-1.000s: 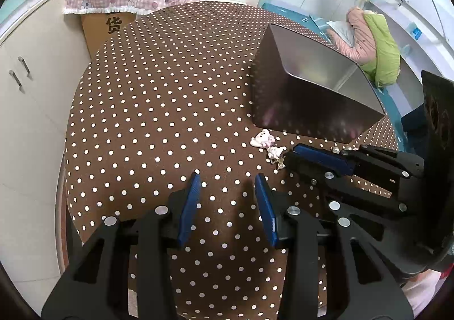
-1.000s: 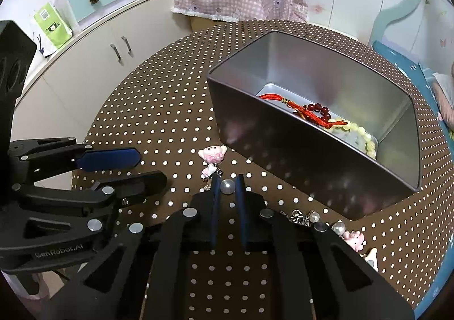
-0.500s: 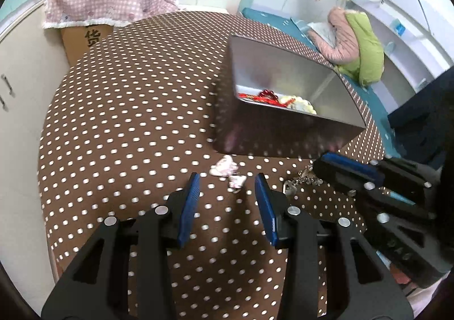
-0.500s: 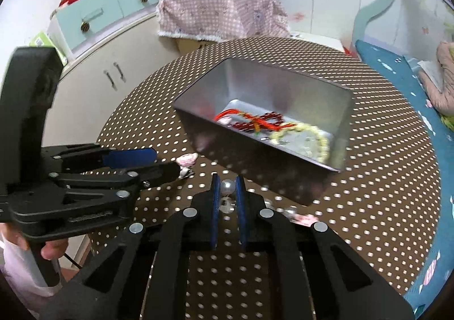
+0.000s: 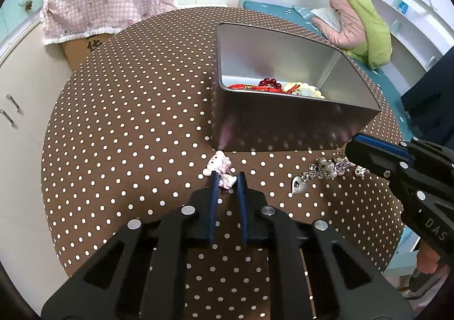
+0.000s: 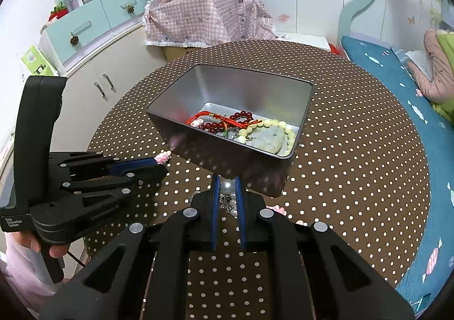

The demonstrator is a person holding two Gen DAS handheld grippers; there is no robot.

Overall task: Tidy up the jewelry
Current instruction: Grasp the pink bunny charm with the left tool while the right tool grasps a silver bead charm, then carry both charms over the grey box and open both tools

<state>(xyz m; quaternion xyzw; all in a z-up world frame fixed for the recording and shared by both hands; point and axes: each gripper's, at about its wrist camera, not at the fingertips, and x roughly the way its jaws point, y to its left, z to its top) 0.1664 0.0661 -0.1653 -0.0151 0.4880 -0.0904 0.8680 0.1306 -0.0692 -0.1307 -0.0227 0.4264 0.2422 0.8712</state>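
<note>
A silver tin box (image 5: 283, 127) (image 6: 249, 161) stands on the brown polka-dot table. It holds red bead bracelets (image 6: 224, 121) and a pale bead necklace with a jade pendant (image 6: 269, 137). My left gripper (image 5: 227, 178) is shut on a pink and white cat charm (image 5: 220, 165) that lies on the cloth just before the box. My right gripper (image 6: 227, 185) is shut on a pearl and silver chain bracelet (image 6: 228, 186), lifted before the box's near wall. In the left wrist view that chain (image 5: 323, 171) hangs from the right gripper's tip, with a heart pendant.
The round table (image 6: 354, 149) ends near a white cabinet (image 6: 113, 70) on the left and a blue bed (image 6: 397, 70) on the right. A box under pink checked cloth (image 6: 210, 19) stands behind the table. A small pink charm (image 6: 276, 208) lies near the box's front corner.
My left gripper has closed from wide open onto the pink cat charm. My right gripper has risen with the pearl bracelet and moved toward the box.
</note>
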